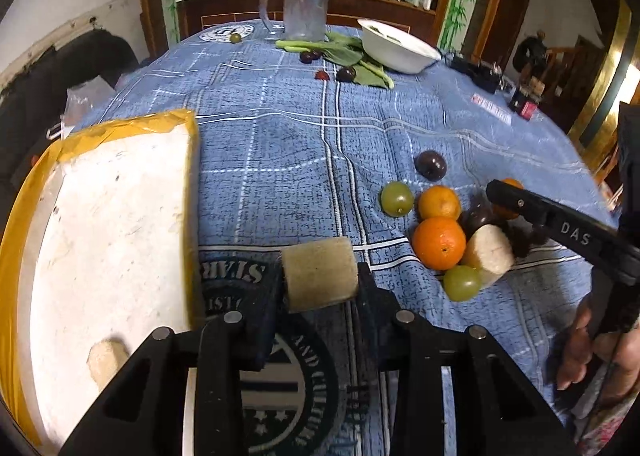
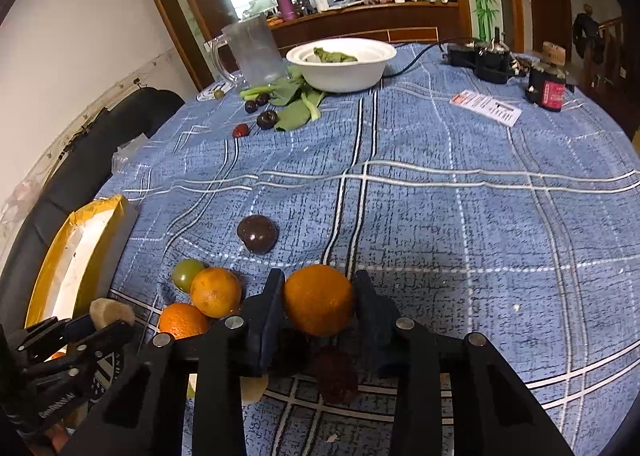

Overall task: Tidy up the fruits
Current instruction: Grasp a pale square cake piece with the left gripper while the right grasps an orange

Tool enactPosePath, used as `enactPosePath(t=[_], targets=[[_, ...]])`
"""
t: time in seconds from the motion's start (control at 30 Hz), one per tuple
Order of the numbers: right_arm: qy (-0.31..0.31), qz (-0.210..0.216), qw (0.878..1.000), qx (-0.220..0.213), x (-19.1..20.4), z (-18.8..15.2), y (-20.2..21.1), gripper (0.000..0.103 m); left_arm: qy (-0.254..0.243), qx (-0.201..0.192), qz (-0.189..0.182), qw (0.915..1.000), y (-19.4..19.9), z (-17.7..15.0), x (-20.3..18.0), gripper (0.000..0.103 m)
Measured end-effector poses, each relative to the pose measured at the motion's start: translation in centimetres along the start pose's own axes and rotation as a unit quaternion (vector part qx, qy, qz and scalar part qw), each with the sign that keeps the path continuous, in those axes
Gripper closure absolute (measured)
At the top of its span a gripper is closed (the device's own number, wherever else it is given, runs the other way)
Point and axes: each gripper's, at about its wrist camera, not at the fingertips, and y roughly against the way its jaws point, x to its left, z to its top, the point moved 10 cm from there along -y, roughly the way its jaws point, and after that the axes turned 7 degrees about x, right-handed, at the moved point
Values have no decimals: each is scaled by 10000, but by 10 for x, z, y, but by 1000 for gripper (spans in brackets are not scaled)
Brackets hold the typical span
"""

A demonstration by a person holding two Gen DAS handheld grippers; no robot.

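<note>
1. Foam-coloured cylinder (image 1: 319, 274) sits clamped in the left tool (image 1: 320, 280), beside the yellow-rimmed tray (image 1: 24, 191).
2. Right tool (image 2: 319, 302) grips an orange (image 2: 318, 300) above the blue-cloth worktop (image 2: 440, 215).
3. Other fruit (image 2: 208, 296) lies clustered just left; a plum (image 2: 257, 234) sits apart.

Right gripper (image 2: 318, 302) jaws clamped on an orange (image 2: 318, 300), two more oranges (image 2: 216, 292) left, blue checked tablecloth (image 2: 440, 223)

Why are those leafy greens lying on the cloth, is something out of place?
Yes: leafy greens lie loose on the tablecloth beside the white bowl, with dark plums scattered among them, away from the main fruit cluster.
</note>
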Motion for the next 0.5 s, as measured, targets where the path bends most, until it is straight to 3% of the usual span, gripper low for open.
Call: enactPosePath(t=[0.3, 0.5], targets=[[233, 31, 9990, -370, 32, -6, 51, 65, 508, -360, -147, 9980, 44, -8, 32, 69], [666, 263, 9969, -332, 87, -25, 62, 65, 980, -629, 147, 9931, 68, -16, 82, 68]])
